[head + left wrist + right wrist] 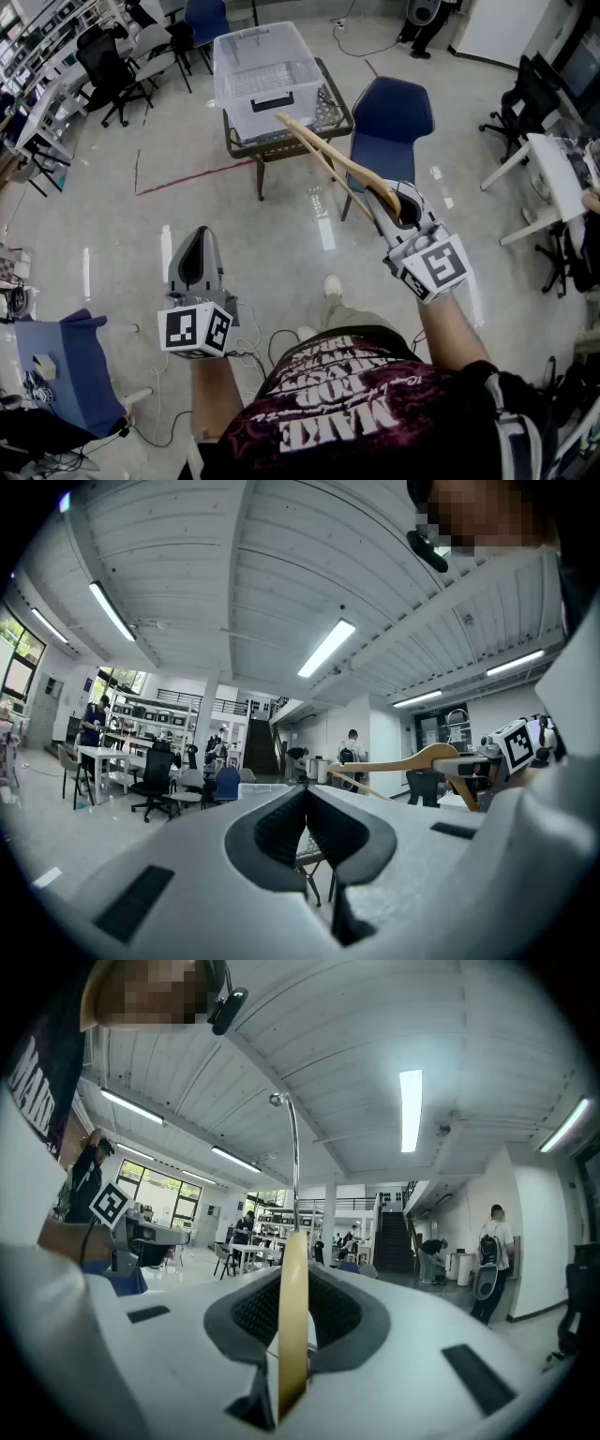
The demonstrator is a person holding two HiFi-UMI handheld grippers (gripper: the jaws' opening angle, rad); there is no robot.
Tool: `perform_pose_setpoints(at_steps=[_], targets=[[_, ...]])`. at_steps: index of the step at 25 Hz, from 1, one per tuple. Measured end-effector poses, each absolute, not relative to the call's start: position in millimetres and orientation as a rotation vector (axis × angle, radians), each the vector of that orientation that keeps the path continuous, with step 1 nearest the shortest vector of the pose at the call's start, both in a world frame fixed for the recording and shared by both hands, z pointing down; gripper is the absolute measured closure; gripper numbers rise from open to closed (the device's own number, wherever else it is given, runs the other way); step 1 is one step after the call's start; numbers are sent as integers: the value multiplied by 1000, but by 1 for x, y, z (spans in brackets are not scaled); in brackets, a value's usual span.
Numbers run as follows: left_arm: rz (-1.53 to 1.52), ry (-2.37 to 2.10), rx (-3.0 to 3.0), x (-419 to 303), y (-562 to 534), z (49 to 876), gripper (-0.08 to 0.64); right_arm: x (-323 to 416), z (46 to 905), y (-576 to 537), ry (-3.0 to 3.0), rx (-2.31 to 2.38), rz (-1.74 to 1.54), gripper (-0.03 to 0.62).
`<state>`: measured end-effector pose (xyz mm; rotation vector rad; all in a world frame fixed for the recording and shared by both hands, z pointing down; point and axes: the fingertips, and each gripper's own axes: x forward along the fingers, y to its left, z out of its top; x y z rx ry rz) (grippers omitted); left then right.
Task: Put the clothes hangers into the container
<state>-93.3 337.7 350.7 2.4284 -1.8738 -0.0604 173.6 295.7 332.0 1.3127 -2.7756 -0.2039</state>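
Your right tongs (403, 212) pinched the wooden hanger (328, 155), mid-carry and seemingly short of the container (246, 112); left tongs (196, 239) sat closed, empty. Next called for reaching over it.

blue chair (394, 111) close beside container (267, 84)
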Motion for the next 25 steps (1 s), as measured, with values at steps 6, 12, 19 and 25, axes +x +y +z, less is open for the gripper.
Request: perform_pose_setpoints(at_steps=[6, 12, 19, 25], targets=[[-29, -1860, 2460, -87, 348, 345, 554, 171, 327, 307, -2784, 1299, -195, 534], [19, -1831, 2458, -91, 337, 359, 554, 164, 326, 297, -2817, 1296, -169, 534], [70, -1829, 2446, -93, 296, 374, 554, 164, 337, 252, -2837, 1306, -140, 534], [130, -1830, 2454, -105, 239, 375, 554, 161, 349, 195, -2840, 1350, -91, 534]])
